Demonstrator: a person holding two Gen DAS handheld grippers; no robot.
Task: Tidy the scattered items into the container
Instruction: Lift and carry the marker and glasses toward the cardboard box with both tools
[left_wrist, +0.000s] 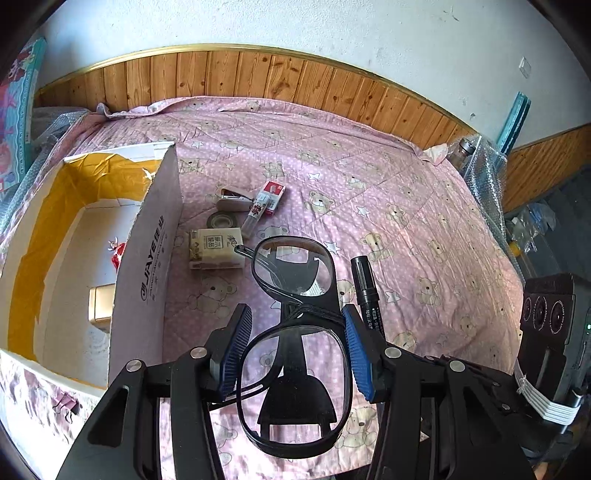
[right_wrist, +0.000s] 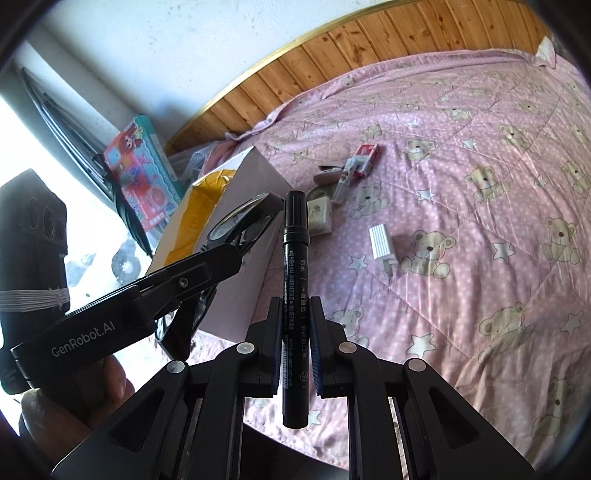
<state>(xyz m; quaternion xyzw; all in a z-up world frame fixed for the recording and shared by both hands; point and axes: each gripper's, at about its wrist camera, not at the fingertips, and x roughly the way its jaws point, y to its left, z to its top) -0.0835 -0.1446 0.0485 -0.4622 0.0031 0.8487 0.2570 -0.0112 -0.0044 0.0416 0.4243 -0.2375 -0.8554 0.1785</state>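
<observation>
Resting between left gripper (left_wrist: 295, 354) pads: glasses (left_wrist: 291, 391)

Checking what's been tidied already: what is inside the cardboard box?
Inside the cardboard box, the left wrist view shows a gold rectangular item and a small red-and-white item on its floor. The near wall hides the rest of the floor.

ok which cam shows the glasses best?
Left wrist: the glasses fill the centre, both lenses visible, held in the left gripper. Right wrist shows them only edge-on, partly hidden behind that gripper.
</observation>
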